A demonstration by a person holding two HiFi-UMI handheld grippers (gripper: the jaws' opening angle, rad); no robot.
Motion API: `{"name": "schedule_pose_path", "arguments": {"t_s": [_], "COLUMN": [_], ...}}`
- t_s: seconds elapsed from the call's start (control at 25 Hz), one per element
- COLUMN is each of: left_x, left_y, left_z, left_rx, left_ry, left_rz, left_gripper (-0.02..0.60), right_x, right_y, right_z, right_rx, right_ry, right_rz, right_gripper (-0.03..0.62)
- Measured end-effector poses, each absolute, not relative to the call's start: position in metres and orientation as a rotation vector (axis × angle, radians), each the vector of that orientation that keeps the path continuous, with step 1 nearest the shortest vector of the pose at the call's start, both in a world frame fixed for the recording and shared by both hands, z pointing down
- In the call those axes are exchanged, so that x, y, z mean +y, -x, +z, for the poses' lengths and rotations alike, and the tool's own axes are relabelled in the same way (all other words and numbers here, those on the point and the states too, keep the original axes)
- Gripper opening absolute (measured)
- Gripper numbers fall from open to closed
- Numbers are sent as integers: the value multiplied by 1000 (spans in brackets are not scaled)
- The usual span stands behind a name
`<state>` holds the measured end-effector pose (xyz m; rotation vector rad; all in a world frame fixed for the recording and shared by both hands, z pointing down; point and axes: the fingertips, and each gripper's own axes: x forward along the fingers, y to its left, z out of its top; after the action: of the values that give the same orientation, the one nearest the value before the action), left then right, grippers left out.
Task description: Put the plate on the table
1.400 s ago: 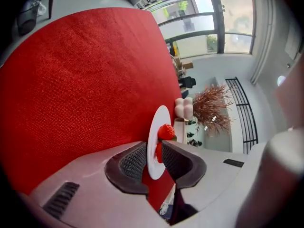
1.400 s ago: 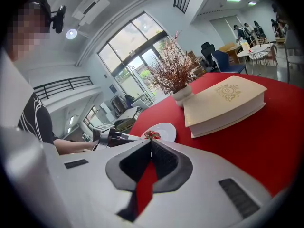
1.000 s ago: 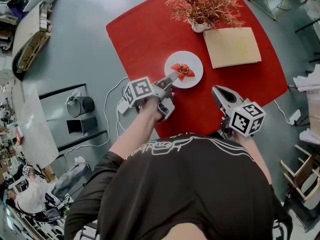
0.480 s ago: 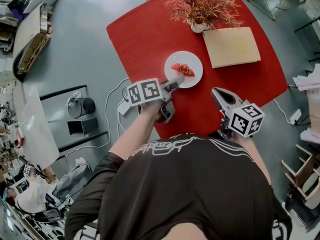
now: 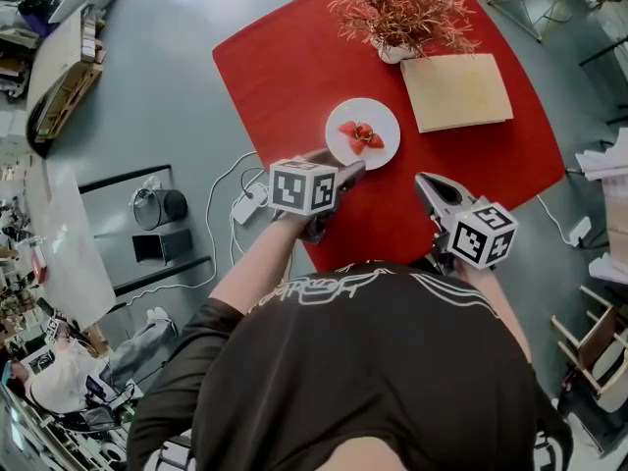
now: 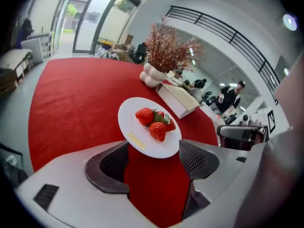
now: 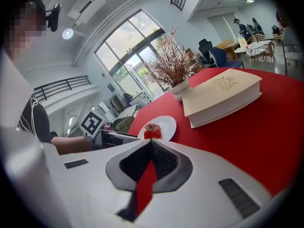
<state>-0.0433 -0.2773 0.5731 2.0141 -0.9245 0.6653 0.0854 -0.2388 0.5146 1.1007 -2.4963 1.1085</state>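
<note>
Gold print (image 6: pixel 137 140) on the plate (image 6: pixel 128 118) is too small to read.

One plate (image 5: pixel 365 112), three strawberries (image 5: pixel 361 135) (clustered), one book (image 5: pixel 456 91), one vase (image 5: pixel 395 53).

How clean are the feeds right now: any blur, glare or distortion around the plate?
Left gripper view: the fisheye curves the table edge and the corners are black, but the plate and strawberries are sharp, with no glare. Right gripper view: the windows are bright in the background; the plate is small yet clear. Head view: heavy barrel distortion, even light, no motion blur.
</note>
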Motion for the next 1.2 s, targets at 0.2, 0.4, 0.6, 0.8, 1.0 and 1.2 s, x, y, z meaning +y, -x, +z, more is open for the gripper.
{"name": "schedule_pose_path", "arguments": {"t_s": [0.2,0.4,0.6,0.8,1.0,1.2], "left_x": [-271,-270,-259,-238,-204,-157], "left_y": [46,51,55,50,46,39], "left_z": [577,568,551,509,469,438], "left_rx": [-938,-966,-972,-935,-886,-777], "left_ry": [-2095,-2149,-2180,-2239,-2354,-2433], "left_rz": [806,826,784,623,569,508], "left_gripper": [325,324,280,139,8,6], "right_x": [-236,-232,-229,-219,-196,-165], "right_y": [-85,-81,-77,-72,-67,-62], "right_z": [515,510,502,492,477,450], "right_rx": [-2493,-2511,-2531,-2554,-2586,-2639], "right_ry": [-1101,-1077,-1075,-1092,-1121,-1173], "right_rz": [1110,1099,1069,1032,987,935], "right_gripper": [8,8,8,8,8,8]}}
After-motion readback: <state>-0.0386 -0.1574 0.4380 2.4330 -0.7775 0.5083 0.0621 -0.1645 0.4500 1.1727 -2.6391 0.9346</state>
